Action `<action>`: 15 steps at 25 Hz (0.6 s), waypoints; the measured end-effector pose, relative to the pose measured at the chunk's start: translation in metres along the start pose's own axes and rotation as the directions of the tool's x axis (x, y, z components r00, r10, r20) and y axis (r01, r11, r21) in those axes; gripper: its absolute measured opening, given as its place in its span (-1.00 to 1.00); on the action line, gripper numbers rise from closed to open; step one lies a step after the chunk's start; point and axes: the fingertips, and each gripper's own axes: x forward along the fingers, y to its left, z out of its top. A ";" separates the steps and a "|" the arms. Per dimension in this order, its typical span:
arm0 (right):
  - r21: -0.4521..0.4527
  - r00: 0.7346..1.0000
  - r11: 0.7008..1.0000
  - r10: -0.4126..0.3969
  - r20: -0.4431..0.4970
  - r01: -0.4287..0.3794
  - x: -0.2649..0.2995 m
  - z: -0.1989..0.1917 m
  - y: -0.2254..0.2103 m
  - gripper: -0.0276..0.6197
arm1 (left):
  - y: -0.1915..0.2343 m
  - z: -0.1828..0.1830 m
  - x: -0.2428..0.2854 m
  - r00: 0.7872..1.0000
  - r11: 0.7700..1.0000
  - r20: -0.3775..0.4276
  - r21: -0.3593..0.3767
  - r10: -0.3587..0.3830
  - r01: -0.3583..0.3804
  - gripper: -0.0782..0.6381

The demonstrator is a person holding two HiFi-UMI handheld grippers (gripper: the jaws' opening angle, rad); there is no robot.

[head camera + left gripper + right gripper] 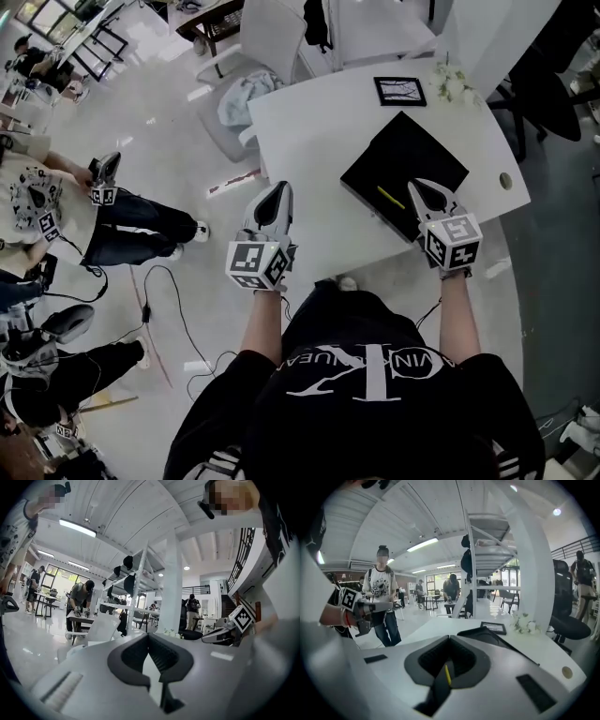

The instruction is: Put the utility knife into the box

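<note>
Utility knife (391, 197) flat on black box (412, 150), long axis diagonal, beside right gripper (419, 186)

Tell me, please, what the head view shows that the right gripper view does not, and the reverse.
Only the head view: the marker cube on the right gripper and the person's black shirt. Only the right gripper view: the ceiling light and the jaws seen close, meeting at their tips with nothing gripped. Both: the white table, the black box, the yellow utility knife lying on its surface, and the picture frame.
</note>
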 end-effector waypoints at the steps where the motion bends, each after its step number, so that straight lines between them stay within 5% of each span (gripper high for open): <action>1: -0.001 1.000 1.000 0.000 0.012 0.000 -0.002 0.003 0.001 -0.86 | 0.001 0.003 0.000 1.000 1.000 0.004 0.002 0.000 0.000 -0.75; 15: 0.011 0.990 1.000 0.007 0.140 -0.008 -0.007 0.048 0.003 -0.86 | 0.014 0.040 0.003 0.997 0.999 0.073 0.035 0.005 -0.008 -0.75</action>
